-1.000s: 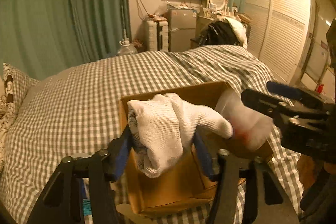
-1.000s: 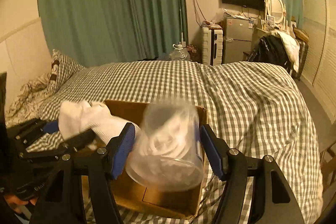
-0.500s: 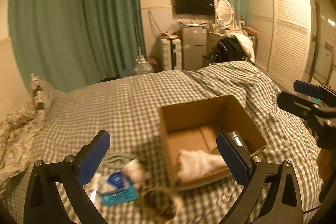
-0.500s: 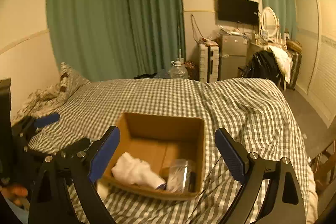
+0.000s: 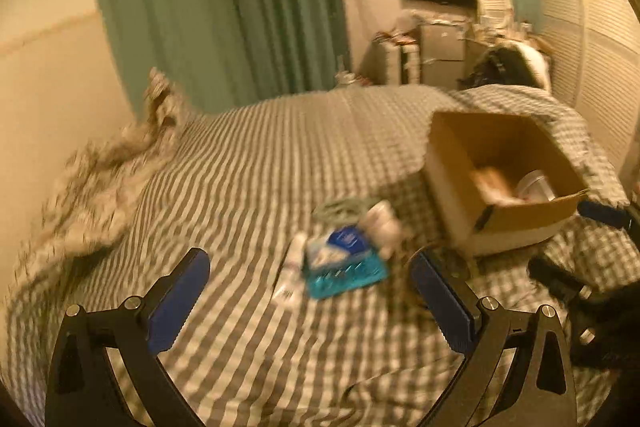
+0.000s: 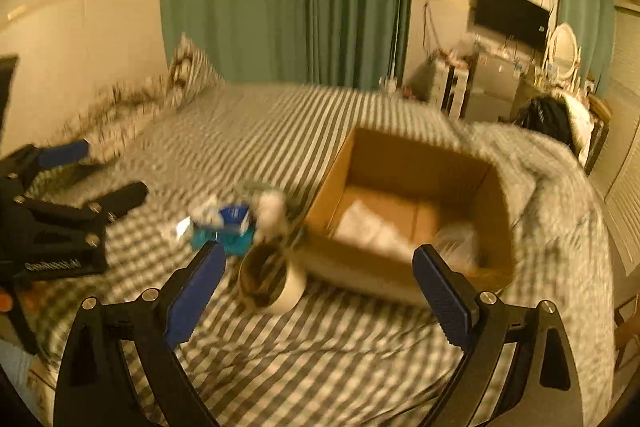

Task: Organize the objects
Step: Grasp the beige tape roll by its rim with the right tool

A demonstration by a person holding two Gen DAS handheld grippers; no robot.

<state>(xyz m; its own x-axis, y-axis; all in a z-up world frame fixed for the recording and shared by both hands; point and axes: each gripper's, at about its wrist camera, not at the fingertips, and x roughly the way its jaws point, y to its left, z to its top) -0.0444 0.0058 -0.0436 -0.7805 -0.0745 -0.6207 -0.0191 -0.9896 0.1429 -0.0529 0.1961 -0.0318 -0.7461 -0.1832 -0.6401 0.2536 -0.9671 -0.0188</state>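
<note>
Left gripper (image 5: 310, 293) angled down over checked bedspread (image 5: 248, 163), jaws wide apart, empty. Right gripper (image 6: 316, 291) likewise angled down, jaws just opened wider, empty, near cardboard box (image 6: 332, 187).

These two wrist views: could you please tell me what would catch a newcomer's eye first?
The open brown cardboard box stands out on the grey-and-white checked bed cover, white cloth and a clear plastic jar inside. Left of it lies a small heap with a teal packet, beside a roll of tape. Both grippers hang open and empty.
</note>
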